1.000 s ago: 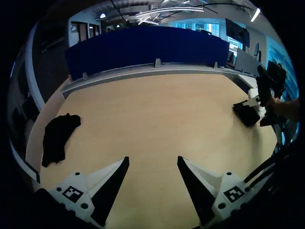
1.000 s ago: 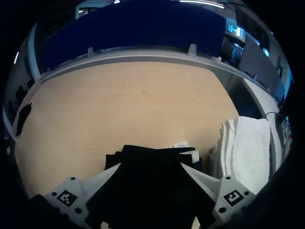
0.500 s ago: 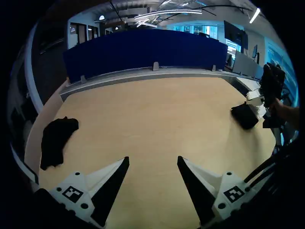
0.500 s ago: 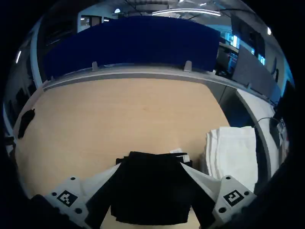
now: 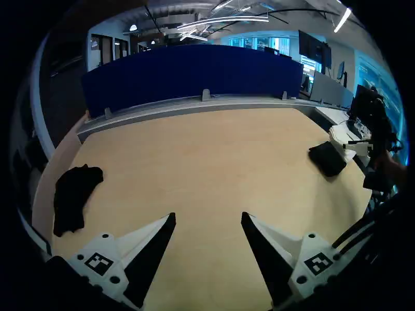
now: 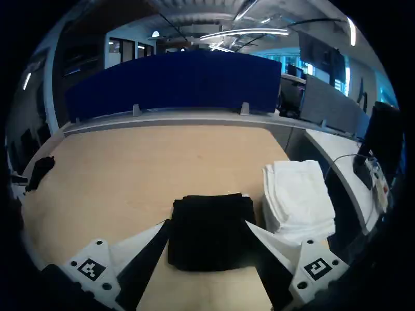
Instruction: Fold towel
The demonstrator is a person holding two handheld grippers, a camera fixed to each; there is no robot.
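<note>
Folded towel (image 6: 212, 230) on table (image 6: 129, 166), towel stack (image 6: 295, 199) just right, crumpled cloth (image 6: 40, 172) far left

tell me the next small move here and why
Probably swing the open left claw toward the crumpled black towel near the table edge. The folded black towel already lies beside the white towel stack, and the left claw holds nothing.

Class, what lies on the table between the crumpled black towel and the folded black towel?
Nothing: bare wooden table separates the crumpled black towel from the folded black towel, per the left gripper view.
</note>
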